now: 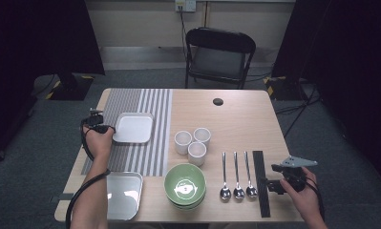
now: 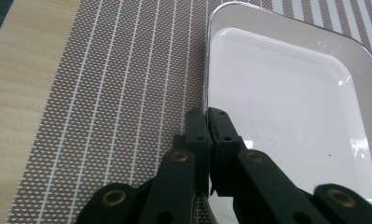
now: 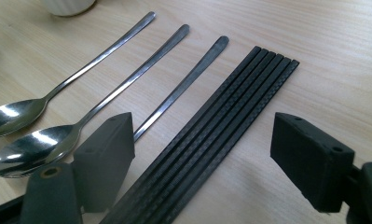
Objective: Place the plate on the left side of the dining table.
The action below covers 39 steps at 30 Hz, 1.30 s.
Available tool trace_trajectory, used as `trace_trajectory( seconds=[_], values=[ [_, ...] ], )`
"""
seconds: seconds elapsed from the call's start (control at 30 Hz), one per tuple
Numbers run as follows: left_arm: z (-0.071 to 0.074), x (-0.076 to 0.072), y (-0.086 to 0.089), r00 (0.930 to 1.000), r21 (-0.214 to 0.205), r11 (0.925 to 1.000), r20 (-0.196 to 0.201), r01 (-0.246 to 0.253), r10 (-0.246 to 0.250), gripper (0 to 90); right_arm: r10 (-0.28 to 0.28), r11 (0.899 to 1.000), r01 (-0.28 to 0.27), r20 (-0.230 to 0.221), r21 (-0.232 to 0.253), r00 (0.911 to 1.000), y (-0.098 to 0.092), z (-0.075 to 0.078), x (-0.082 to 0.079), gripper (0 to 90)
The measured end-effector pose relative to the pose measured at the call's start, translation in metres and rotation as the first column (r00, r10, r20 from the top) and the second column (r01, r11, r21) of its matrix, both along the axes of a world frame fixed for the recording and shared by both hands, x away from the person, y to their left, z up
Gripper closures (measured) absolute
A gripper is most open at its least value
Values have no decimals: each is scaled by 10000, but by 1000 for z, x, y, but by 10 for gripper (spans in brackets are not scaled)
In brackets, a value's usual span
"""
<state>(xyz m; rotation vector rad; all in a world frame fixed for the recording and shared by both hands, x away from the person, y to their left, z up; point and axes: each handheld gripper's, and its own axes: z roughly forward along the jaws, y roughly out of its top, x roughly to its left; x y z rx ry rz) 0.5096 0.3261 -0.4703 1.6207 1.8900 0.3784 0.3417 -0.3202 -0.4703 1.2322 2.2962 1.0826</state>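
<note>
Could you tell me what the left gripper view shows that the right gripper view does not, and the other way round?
The left gripper view shows the left gripper, jaws shut on the rim of the white square plate, which lies on the striped placemat.

The right gripper view shows the right gripper, jaws wide open with the black chopsticks lying between them, untouched, beside three spoons and the base of a cup.

Both share the wooden table and a pair of black jaws rising from the bottom edge.
</note>
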Motion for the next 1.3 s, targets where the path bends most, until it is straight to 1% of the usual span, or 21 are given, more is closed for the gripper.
trace_trajectory(
  seconds=[0.17, 0.2, 0.23, 0.27, 0.3, 0.4, 0.47, 0.5, 0.7, 0.77, 0.8, 1.0, 1.03, 1.07, 1.17, 1.3],
  values=[
    [-2, 1, 4, 9999, -161, 9998, 2, -120, 120, 882, 65, 10000, -65, -10, -3, 10000, 3, 0, 0, 210],
    [-3, 1, 6, 10000, -126, 9999, -41, 16, -17, 882, 38, 10000, -38, -29, -16, 10000, 3, 0, 0, 210],
    [-3, 1, 6, 10000, -170, 9998, 8, -39, 39, 882, 41, 10000, -41, -36, -36, 10000, 3, 0, 0, 210],
    [-3, 2, 7, 10000, -158, 9999, 4, -14, 15, 882, 59, 10000, -59, -30, -24, 10000, 3, -1, 0, 210],
    [-3, 2, 7, 10000, -236, 9997, 6, 17, -17, 882, 55, 10000, -55, -40, -33, 10000, 4, -1, 1, 210],
    [-3, 3, 8, 10000, -127, 9999, -26, 80, -81, 881, 42, 10000, -42, -69, -18, 10000, 4, -1, 1, 210],
    [-3, 3, 9, 10000, -186, 9998, 0, 53, -53, 882, 31, 10000, -31, -66, -30, 10000, 4, -1, 1, 210],
    [-3, 3, 9, 9999, -219, 9997, 0, 139, -139, 881, 33, 10000, -34, -72, -38, 10000, 4, -1, 1, 210],
    [-3, 4, 8, 10000, -114, 9999, -33, 77, -77, 881, 24, 10000, -24, -72, -30, 10000, 4, -1, 1, 210],
    [-3, 3, 8, 9999, -130, 9999, -45, 90, -91, 880, 21, 10000, -21, -58, -30, 10000, 4, -1, 1, 210],
    [-3, 4, 8, 10000, -184, 9998, 2, -15, 15, 880, 17, 10000, -17, -55, -37, 10000, 4, -1, 1, 210],
    [-3, 5, 6, 10000, -138, 9999, 0, -14, 14, 880, -8, 10000, 8, -52, -29, 10000, 3, 0, 1, 210],
    [-3, 6, 7, 10000, -131, 9999, -6, 78, -78, 880, -8, 10000, 8, -47, -24, 10000, 3, 0, 1, 210],
    [-3, 6, 6, 10000, -198, 9998, -18, 94, -94, 880, -10, 10000, 10, -49, -23, 10000, 2, 0, 1, 210],
    [-3, 6, 6, 10000, -206, 9998, -8, 85, -85, 880, -15, 10000, 15, -57, -29, 10000, 2, 0, 1, 210],
    [-4, 6, 7, 10000, -405, 9992, 14, -59, 59, 881, -17, 10000, 17, -71, -37, 10000, 2, -1, 1, 210]
  ],
)
